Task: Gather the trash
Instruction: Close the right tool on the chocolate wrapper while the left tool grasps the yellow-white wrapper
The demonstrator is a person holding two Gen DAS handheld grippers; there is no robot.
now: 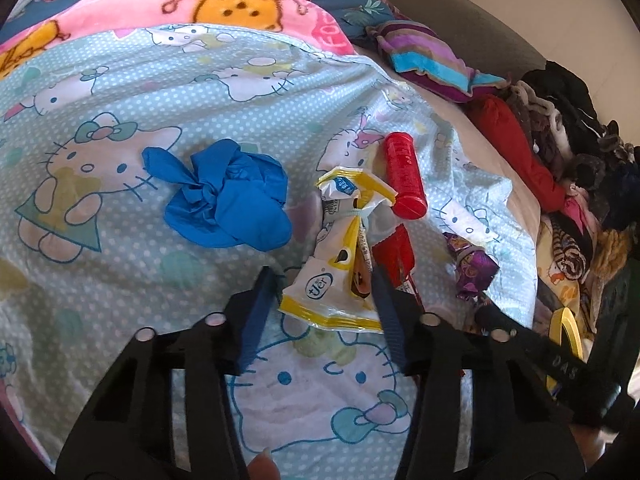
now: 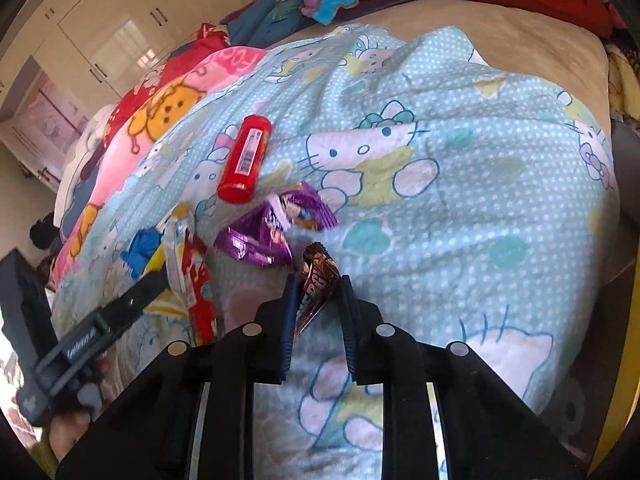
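You are spreading the left gripper (image 1: 324, 284) around the yellow wrapper (image 1: 340, 276) on the bed; closing may snag the sheet (image 1: 120, 240). Your right gripper (image 2: 318, 300) is loosely straddling the brown wrapper (image 2: 316, 280), which may slip free.

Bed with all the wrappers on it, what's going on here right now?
A person is clearing trash off the Hello Kitty bedsheet with two handheld grippers. The left gripper is open around the yellow-and-white snack bag. The right gripper has the brown wrapper between its fingers, though a gap shows on one side. The blue glove, red tube and purple wrapper lie loose on the sheet.
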